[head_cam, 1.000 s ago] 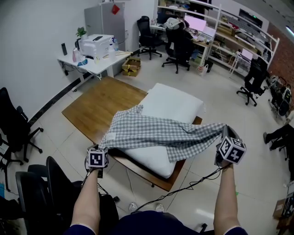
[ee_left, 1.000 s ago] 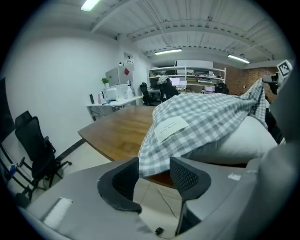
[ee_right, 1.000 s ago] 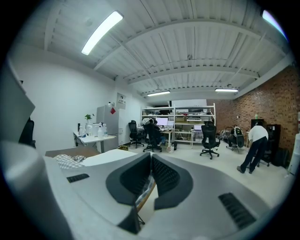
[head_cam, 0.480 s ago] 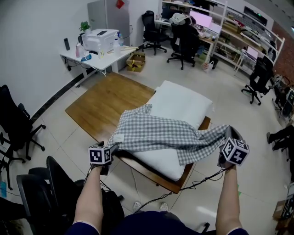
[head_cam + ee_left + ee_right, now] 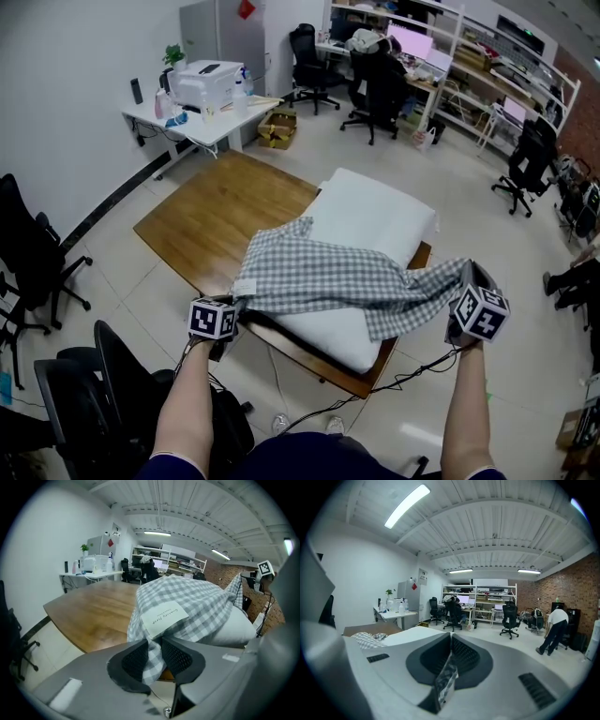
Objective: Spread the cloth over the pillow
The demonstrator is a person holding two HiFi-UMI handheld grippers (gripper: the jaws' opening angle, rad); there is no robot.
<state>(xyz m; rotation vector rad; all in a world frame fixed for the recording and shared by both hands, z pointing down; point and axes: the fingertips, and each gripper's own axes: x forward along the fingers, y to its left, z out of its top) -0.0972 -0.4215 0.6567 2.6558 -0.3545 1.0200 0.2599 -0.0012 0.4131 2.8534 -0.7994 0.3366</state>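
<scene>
The left gripper (image 5: 154,654) pinches one corner of the cloth (image 5: 328,277). Its jaws have just been closing, and the checked cloth is squeezed between the two dark pads. A white label (image 5: 161,616) with small writing sits on the cloth just above the jaws. The person holds this gripper low at the near edge of the wooden table (image 5: 211,211).

The right gripper (image 5: 449,665) has its jaws pressed together on a thin fold of the same cloth. It is held out past the right side of the table, and the cloth stretches from it back toward the pillow (image 5: 375,214).

The cloth is grey and white with little squares. It lies across the near half of the pillow, bunched and wrinkled, with one end pulled to each gripper. The far half of the pillow is bare and white. The pillow lies on the right part of the table, and the left part of the table is bare wood.

Further off, a white desk (image 5: 183,127) stands by the wall with a printer (image 5: 208,82) on it. Black office chairs (image 5: 375,89) stand near shelves at the back of the room.
</scene>
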